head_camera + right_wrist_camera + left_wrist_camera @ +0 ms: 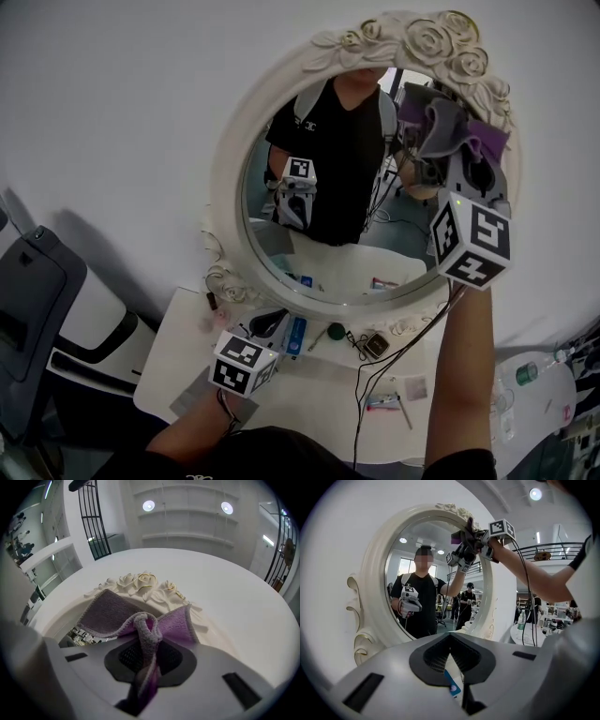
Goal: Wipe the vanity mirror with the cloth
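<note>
My right gripper (149,640) has its jaws clamped on the purple cloth (105,613), which lies against the mirror (323,262) at its upper right rim, just below the carved roses (145,581). Open glass spreads below and to the left. My left gripper (450,638) hangs low over the surface (309,389), jaws closed on nothing.

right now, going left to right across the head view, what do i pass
dark chair → left gripper → right gripper, shut on the purple cloth → clear bottle with green cap. The mirror spans both grippers, so it is left out.
</note>
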The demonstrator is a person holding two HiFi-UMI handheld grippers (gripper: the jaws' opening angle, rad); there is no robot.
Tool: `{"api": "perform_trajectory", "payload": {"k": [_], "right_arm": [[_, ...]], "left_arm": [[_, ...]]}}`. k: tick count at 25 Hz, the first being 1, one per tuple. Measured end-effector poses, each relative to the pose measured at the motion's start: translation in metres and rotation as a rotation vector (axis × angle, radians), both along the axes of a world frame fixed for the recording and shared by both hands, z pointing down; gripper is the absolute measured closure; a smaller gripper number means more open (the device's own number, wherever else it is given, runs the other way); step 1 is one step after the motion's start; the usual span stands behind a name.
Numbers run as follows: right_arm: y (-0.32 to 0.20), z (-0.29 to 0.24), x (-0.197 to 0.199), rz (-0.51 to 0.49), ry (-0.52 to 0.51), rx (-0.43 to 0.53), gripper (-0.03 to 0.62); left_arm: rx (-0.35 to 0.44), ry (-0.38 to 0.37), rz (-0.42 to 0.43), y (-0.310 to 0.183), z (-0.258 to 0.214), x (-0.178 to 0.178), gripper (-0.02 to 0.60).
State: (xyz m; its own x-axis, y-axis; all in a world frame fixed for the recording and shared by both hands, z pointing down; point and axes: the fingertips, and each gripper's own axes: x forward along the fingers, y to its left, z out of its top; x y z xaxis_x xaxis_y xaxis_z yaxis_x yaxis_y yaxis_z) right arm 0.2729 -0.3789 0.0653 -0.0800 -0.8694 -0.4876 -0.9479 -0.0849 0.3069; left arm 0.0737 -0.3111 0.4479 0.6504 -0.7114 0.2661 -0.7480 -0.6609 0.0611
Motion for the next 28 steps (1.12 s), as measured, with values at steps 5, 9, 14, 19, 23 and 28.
{"api": "perform_trajectory", "payload": {"k": [5, 9, 14, 19, 23, 28], "right_arm": [[0.000, 0.046, -0.004, 0.008, 0.025, -0.013, 0.548], [-0.002, 0.098, -0.011, 0.038, 0.072, -0.059, 0.548], [-0.006, 0.197, -0.024, 0.040, 0.112, -0.190, 0.548], [-0.009, 0.294, -0.028, 0.066, 0.092, -0.369, 0.548], [-0.013, 0.369, -0.029, 0.082, 0.138, -0.512, 0.548], [-0.014, 0.434, -0.025, 0.090, 0.150, -0.703, 0.548]], "left_arm": [[-0.018, -0.013, 0.020, -0.003, 0.008, 0.009, 0.581], [-0.028, -0.015, 0.041, -0.002, 0.012, 0.018, 0.581], [-0.031, -0.015, 0.046, 0.000, 0.014, 0.024, 0.581], [-0.033, -0.022, 0.045, 0.004, 0.014, 0.022, 0.581], [-0.035, -0.027, 0.031, 0.006, 0.016, 0.014, 0.581], [-0.024, -0.029, 0.025, 0.008, 0.014, 0.010, 0.581]]}}
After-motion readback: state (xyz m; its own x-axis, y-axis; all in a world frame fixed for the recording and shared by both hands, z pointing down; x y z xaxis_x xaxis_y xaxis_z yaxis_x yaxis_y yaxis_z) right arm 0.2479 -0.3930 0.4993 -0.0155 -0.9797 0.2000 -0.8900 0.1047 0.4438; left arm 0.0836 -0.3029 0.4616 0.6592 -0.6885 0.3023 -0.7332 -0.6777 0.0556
